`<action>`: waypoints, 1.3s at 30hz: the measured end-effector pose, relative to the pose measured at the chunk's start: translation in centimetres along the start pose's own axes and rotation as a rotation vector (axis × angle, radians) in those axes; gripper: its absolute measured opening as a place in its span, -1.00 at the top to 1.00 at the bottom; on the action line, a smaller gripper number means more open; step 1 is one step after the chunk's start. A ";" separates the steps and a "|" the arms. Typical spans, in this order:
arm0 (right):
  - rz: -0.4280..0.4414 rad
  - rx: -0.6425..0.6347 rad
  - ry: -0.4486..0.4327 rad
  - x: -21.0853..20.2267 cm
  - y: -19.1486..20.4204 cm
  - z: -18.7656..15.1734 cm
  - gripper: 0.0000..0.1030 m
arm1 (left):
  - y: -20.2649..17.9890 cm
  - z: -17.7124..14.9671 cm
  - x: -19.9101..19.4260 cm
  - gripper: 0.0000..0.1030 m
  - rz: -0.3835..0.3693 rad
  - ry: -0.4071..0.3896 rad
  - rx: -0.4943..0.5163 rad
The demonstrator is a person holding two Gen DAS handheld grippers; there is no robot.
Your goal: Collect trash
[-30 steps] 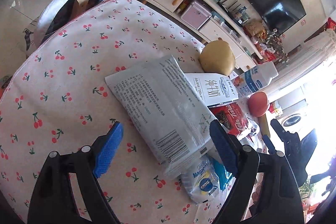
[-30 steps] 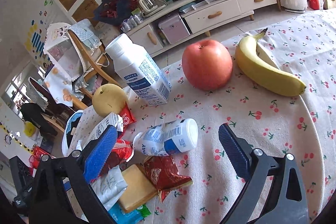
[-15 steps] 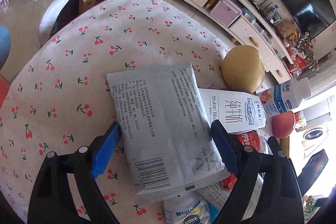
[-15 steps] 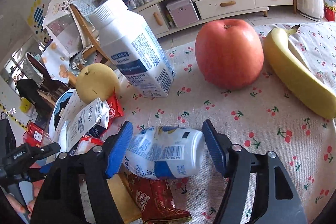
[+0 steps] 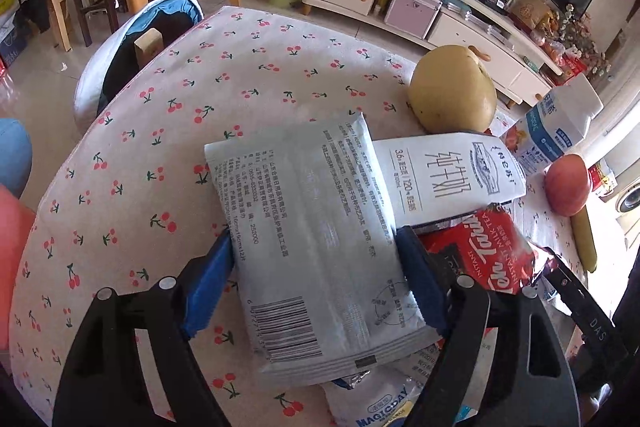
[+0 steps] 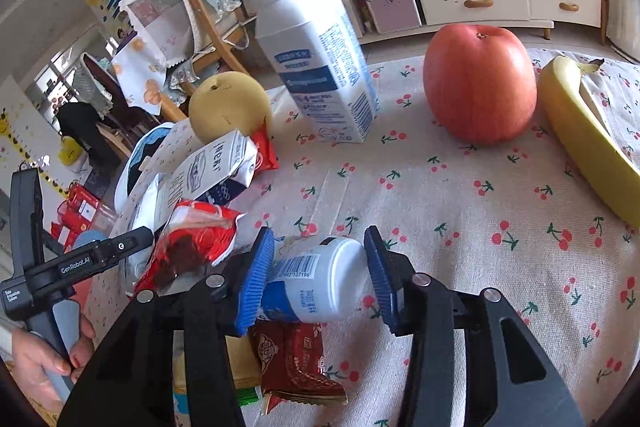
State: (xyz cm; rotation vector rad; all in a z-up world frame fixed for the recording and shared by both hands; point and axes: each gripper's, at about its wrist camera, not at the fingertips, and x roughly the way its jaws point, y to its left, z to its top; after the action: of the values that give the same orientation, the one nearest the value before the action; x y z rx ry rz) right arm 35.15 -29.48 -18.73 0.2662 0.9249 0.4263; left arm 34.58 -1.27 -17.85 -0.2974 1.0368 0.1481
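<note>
Nothing looks collected yet: the closing right gripper (image 6: 318,273) straddles the small white plastic bottle (image 6: 316,281) (contact unclear), the left gripper (image 5: 316,275) closes around the grey printed packet (image 5: 316,231), other wrappers lie beside both.

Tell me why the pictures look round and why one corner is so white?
Both wrist views use a fisheye lens, so the cherry tablecloth and cabinet bend, with black corners. In the left wrist view, sunlight washes out the far right beside the apple. The right wrist view is evenly lit and sharp.
</note>
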 end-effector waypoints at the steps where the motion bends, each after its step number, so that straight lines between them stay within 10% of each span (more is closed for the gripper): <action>1: 0.005 -0.018 0.007 0.0 0.5 -0.2 0.08 | 0.1 -0.3 0.0 -0.55 -0.002 0.003 0.009; 20: 0.030 -0.135 0.162 -2.5 5.9 -6.3 0.07 | 2.6 -9.9 -5.9 -0.51 -0.033 0.030 0.210; 28: -0.056 -0.039 0.026 -6.3 7.2 -6.1 -0.71 | 6.4 -11.1 -7.9 -0.50 -0.128 -0.011 0.112; 39: -0.168 -0.316 0.122 0.4 16.3 -4.8 -0.77 | 11.5 -7.7 -8.6 -0.50 -0.110 -0.084 0.013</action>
State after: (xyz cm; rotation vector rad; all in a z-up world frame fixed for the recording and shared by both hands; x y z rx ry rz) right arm 27.53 -14.68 -15.31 -0.1262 0.9759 0.4297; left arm 20.94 7.42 -16.09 -0.3333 0.9358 0.0539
